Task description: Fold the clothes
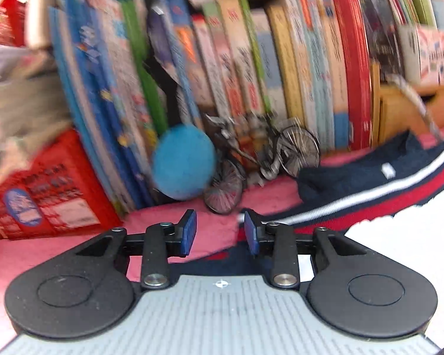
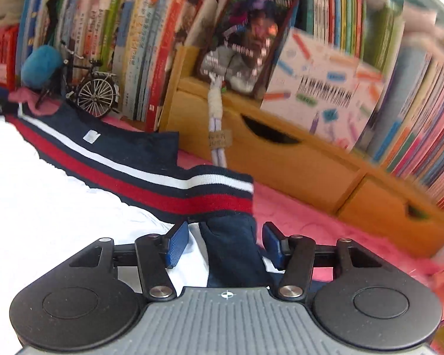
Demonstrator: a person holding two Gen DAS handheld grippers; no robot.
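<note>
Beside the model bicycle [image 2: 93,90], both grippers [image 1: 219,232] [image 2: 225,244] stand part-open, holding nothing; lift straight off the striped garment [image 2: 151,174] without dragging its fold.

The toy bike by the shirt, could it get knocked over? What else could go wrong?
Maybe. The toy bike stands right at the shirt's far edge, so dragging the cloth could tip it. Both grippers stand open, so the band corner between the right pads may flop back. The cord hanging near could snag.
</note>
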